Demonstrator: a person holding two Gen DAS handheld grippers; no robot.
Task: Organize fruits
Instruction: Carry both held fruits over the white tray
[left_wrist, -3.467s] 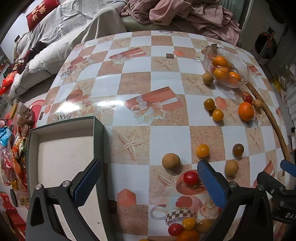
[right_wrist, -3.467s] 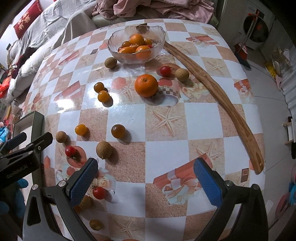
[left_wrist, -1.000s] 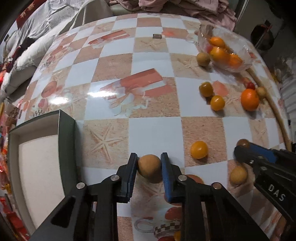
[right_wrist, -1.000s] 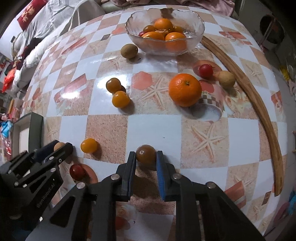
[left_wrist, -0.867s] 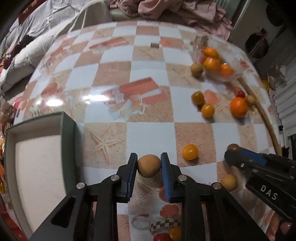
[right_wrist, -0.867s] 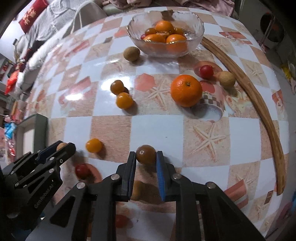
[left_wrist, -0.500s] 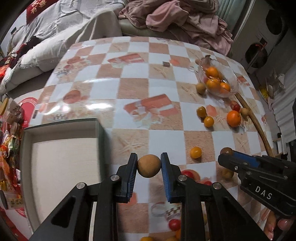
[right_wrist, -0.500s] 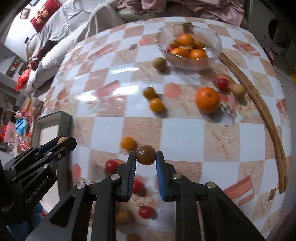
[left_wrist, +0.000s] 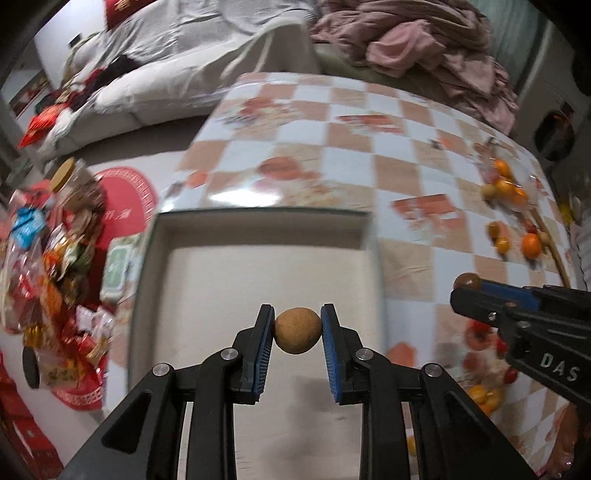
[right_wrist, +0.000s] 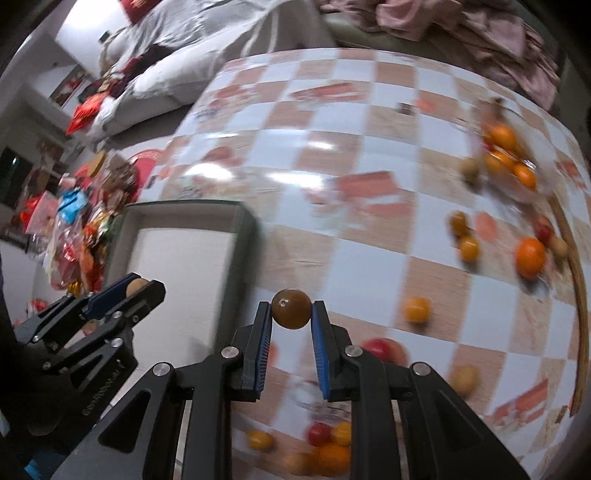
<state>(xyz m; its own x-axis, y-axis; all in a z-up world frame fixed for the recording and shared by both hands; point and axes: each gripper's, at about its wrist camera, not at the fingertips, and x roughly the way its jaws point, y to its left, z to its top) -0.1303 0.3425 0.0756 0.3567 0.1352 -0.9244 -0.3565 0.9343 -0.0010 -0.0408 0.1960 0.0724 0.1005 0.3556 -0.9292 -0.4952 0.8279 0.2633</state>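
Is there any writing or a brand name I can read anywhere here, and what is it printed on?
"DAS": white letters on the black body of the right tongs, in the left wrist view.
Raised lettering on the body of the left tongs, in the right wrist view: too blurred and dark to read.
Snack packets beside the table: print too blurred to read.
Red mat on the floor: white marks, unreadable.

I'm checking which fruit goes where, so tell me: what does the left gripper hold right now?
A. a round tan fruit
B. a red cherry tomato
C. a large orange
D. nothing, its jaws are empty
A: the left gripper is shut on a round tan fruit, clamped between its blue pads above the pale floor of the box, while the right gripper holds a dark brown fruit.
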